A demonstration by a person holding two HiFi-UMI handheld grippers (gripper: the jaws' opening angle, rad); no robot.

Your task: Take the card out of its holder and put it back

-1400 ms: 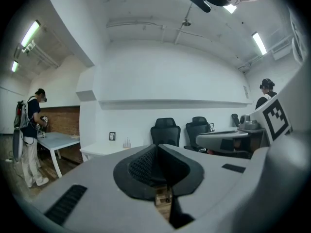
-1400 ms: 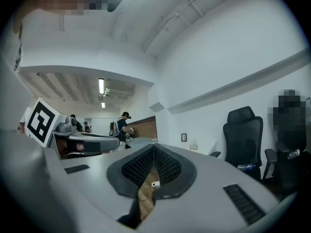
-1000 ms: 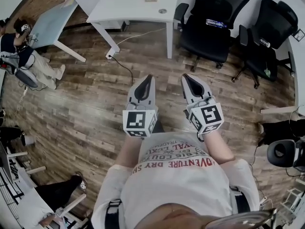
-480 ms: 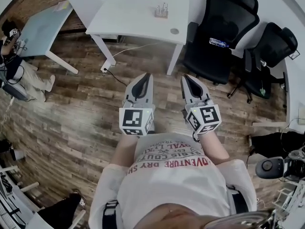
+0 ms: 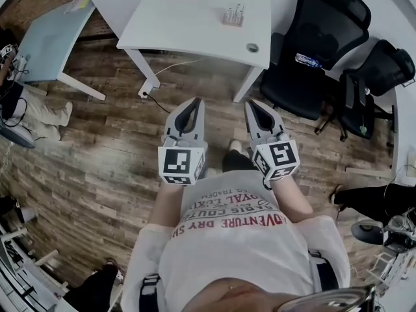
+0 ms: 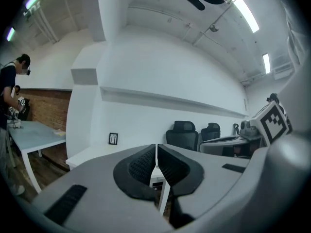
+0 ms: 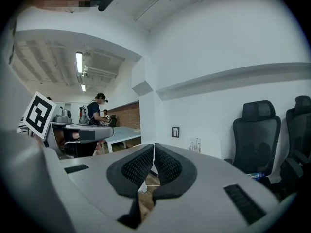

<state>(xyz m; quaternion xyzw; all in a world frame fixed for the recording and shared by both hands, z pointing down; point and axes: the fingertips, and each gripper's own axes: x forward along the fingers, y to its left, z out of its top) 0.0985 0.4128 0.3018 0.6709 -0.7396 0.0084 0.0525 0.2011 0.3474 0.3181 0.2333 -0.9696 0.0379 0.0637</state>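
White table (image 5: 188, 25) sits lower and fuller in the head view than 1 s ago, so the person looks to be walking up to it. Left gripper (image 5: 193, 104) and right gripper (image 5: 253, 106) are side by side in front of the torso, pointed ahead. Both sets of jaws are pressed together on nothing: carry posture, no work yet. The holder is probably the small rack (image 5: 234, 15) on the table's far side, well apart from the 2 grippers. Card too small to make out. Task not started.
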